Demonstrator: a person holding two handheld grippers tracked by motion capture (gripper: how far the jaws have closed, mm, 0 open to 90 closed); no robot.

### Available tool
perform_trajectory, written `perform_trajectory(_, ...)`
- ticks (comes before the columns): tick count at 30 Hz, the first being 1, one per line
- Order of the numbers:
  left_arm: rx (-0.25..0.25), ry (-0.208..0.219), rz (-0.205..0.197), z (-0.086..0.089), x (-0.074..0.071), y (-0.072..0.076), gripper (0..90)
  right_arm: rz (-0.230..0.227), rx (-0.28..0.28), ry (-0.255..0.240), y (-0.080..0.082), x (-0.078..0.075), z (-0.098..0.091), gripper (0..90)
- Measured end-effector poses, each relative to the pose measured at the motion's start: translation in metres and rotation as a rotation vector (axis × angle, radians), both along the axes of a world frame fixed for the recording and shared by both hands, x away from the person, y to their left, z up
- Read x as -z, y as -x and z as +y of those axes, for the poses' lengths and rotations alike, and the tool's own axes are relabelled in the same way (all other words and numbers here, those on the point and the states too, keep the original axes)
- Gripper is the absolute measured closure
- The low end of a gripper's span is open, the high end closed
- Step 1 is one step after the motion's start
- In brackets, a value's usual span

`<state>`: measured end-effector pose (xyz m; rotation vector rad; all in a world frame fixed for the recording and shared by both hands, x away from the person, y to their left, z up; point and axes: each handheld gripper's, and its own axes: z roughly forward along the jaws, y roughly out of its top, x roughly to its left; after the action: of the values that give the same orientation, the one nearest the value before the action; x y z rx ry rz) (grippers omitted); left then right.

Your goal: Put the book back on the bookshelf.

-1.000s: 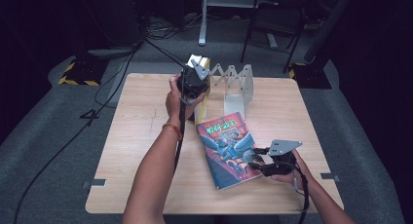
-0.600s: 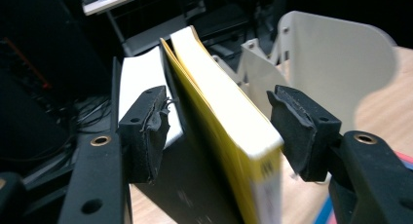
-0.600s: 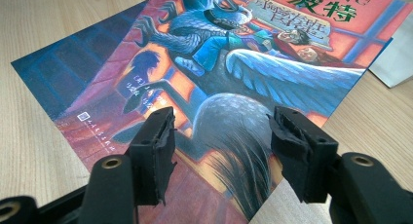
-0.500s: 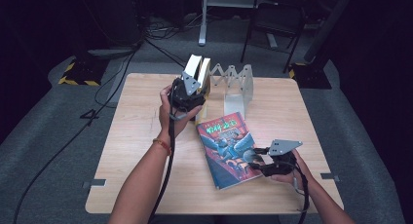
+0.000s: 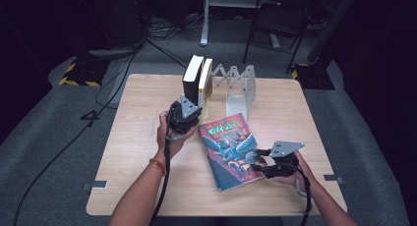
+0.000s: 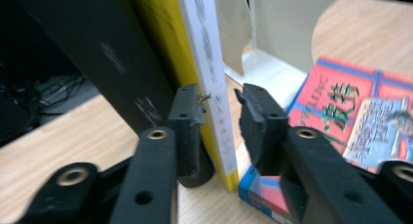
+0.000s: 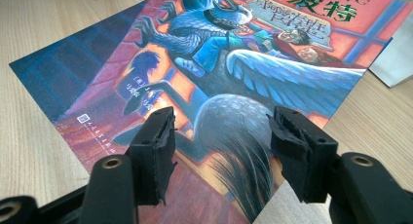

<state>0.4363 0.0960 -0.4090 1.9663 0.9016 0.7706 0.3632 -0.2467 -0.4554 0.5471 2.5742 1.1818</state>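
Note:
A black book [image 5: 193,74] and a yellow book with a white spine [image 5: 205,82] stand upright against a folding metal book rack [image 5: 237,86]. My left gripper [image 5: 184,115] is low at their foot. Its jaws have just been closing and stand narrow around the white spine [image 6: 210,63]; the left pad [image 6: 187,121] lies by the yellow cover, while the right pad [image 6: 258,124] is clear of the spine. A colourful picture-cover book [image 5: 230,150] lies flat on the table. My right gripper [image 5: 259,159] hovers open over that book's near right corner [image 7: 229,53].
The wooden table [image 5: 142,132] has bare room on its left half and along the front edge. A cable [image 5: 164,182] trails from the left gripper along the forearm. Chair legs and cables lie on the dark floor beyond the far edge.
My left hand has drawn back and down from the tops of the upright books to their foot, and its jaws are narrower. The right gripper and the flat book have not moved.

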Motion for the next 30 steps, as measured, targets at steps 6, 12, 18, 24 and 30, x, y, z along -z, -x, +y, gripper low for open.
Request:
perform_trajectory(6, -0.029, -0.028, 0.050, -0.003, 0.019, -0.012, 70.2, 0.002, -0.001, -0.005, 0.000, 0.000, -0.001, 42.5)
perform_trajectory(12, -0.035, -0.064, 0.052, -0.010, 0.025, -0.021, 68.6, 0.002, -0.003, -0.006, 0.000, 0.001, -0.001, 42.5)
perform_trajectory(18, -0.057, -0.067, 0.047, -0.015, 0.025, -0.031, 69.2, 0.008, -0.005, -0.009, -0.001, 0.001, -0.001, 42.4)
perform_trajectory(24, -0.066, -0.056, 0.051, -0.020, 0.026, -0.038, 69.5, 0.007, -0.004, -0.011, -0.001, 0.001, -0.002, 42.4)
perform_trajectory(30, -0.031, -0.032, 0.053, -0.013, 0.026, -0.025, 68.1, 0.002, -0.015, -0.004, 0.001, -0.001, -0.003, 40.5)
